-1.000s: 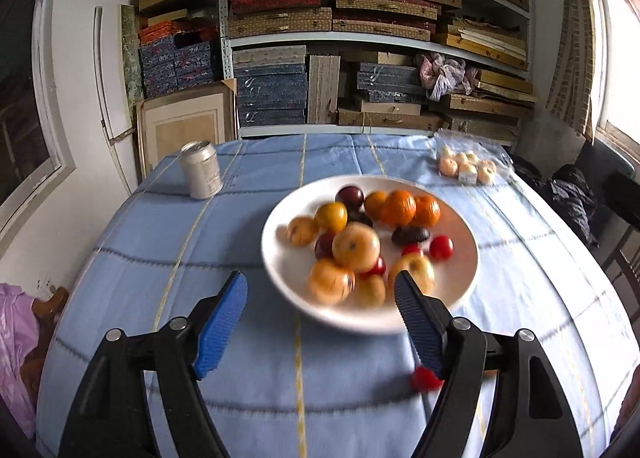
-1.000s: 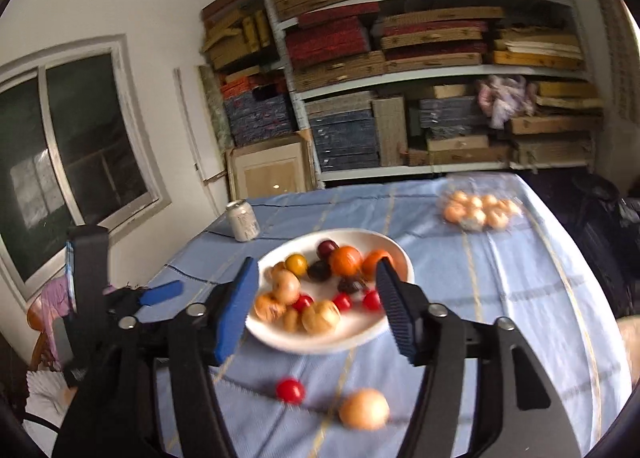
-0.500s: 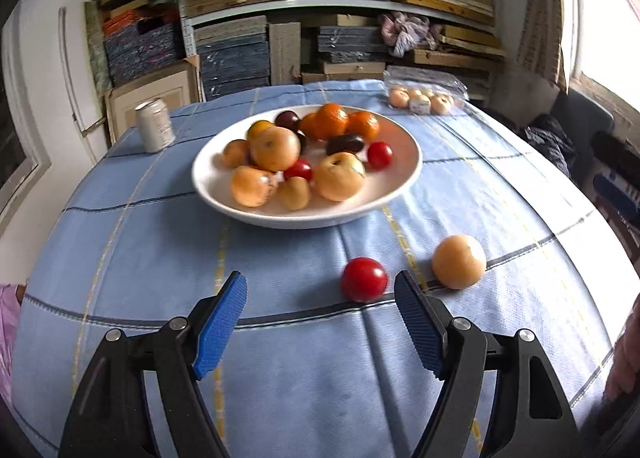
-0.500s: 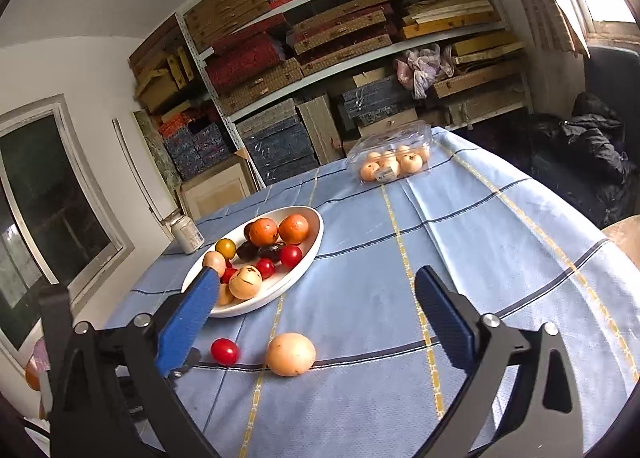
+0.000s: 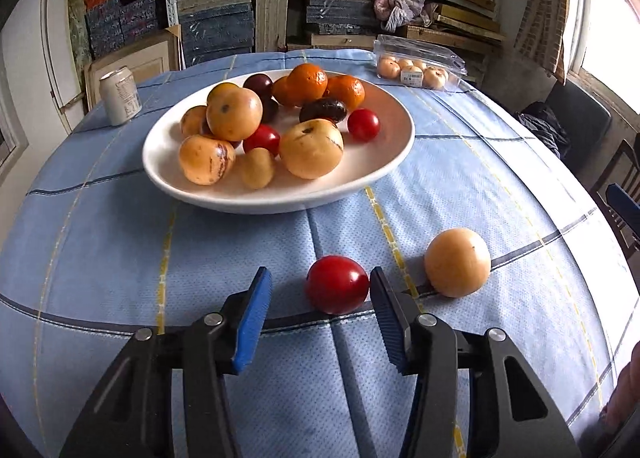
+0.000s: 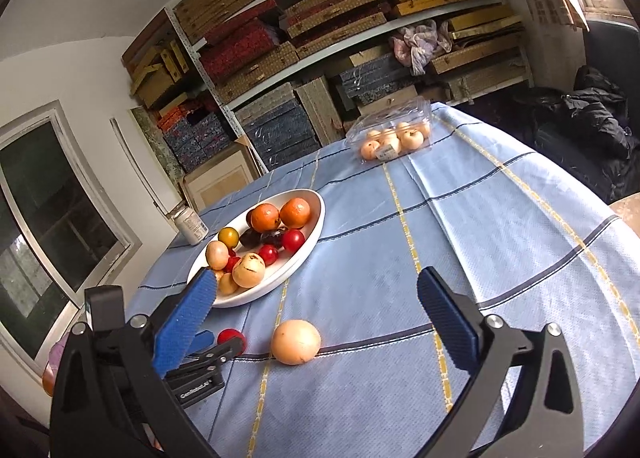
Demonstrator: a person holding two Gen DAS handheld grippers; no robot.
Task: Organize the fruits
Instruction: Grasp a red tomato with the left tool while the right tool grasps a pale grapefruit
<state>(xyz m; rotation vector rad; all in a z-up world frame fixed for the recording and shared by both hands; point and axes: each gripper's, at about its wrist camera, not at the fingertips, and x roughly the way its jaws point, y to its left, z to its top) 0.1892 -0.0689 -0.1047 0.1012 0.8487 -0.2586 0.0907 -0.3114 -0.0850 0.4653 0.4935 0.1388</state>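
The table [image 5: 480, 177], under a blue checked cloth, carries a wide white plate [image 5: 384, 161] heaped with fruit, a clear box of small pale fruit [image 5: 420, 65] near the far edge and a can [image 5: 120, 95] to the plate's left. Two fruits lie loose on the cloth in front of the plate: a pale round fruit [image 5: 457, 262] and, just to its left, a small red tomato [image 5: 337, 284].

The left tool [image 5: 318, 312] is low over the tomato with its jaws part-way in, having just been closing. The tomato sits between the tips, against or almost against the right pad and clear of the left, so it is not gripped yet. The right tool [image 6: 316, 308] stands wide open, having just opened, aimed at the pale fruit, which lies ahead of its tips and untouched.

To do this well, the left tool should be shifted slightly right so the tomato sits centred, then closed gently, since a smooth round tomato could roll or squirt out from an off-centre squeeze. Judging by the plate, both loose fruits probably belong there.
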